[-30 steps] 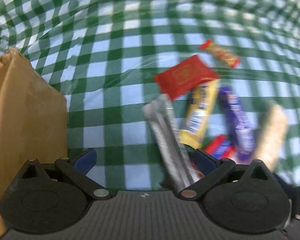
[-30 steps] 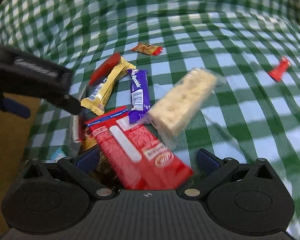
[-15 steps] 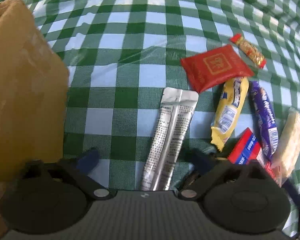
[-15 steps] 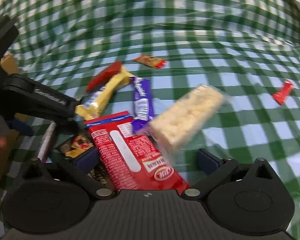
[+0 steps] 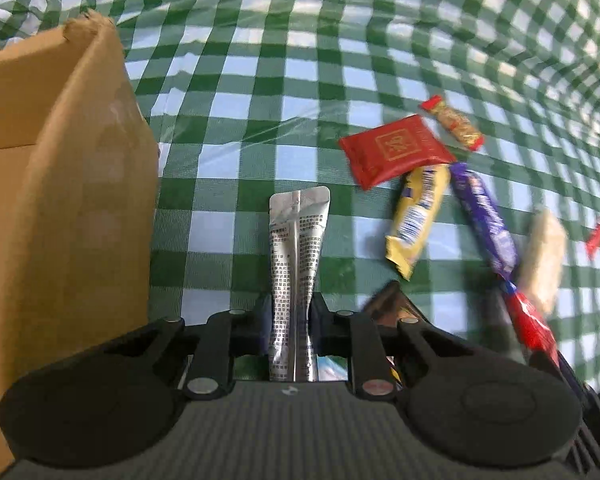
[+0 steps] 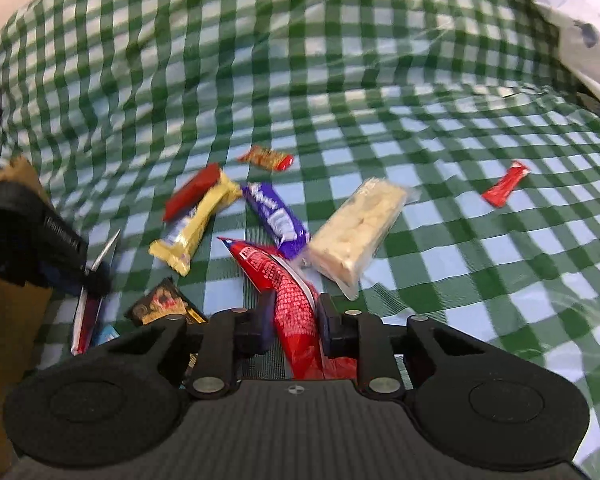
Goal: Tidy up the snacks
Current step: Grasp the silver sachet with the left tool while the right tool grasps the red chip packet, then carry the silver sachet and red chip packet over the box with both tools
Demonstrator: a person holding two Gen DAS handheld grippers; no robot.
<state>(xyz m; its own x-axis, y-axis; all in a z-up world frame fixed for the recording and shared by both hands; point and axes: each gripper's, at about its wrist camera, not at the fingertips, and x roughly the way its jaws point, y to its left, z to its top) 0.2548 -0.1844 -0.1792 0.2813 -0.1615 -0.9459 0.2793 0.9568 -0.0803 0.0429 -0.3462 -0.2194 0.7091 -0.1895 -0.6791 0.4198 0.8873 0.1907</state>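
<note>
A silver sachet (image 5: 298,240) sticks forward between the fingers of my left gripper (image 5: 290,320). Its jaws are closing and the pads press on the sachet's lower part, which hangs above the checked cloth. My right gripper (image 6: 296,316) has its jaws closing on a long red snack packet (image 6: 288,288), squeezed between the pads and lifted at its near end. On the cloth lie a yellow bar (image 6: 196,228), a purple bar (image 6: 276,220), a pale rice bar (image 6: 356,236), a flat red packet (image 5: 396,148) and a dark packet (image 6: 164,304).
A brown cardboard box (image 5: 60,200) stands close on the left of the left gripper. A small orange candy (image 6: 266,158) and a small red candy (image 6: 504,186) lie further out. A white bag (image 6: 580,20) sits at the far right on the green checked cloth (image 6: 460,280).
Both grippers went from wide open to closed, the left on the silver sachet and the right on the red packet. Both have risen a little with their packets.
</note>
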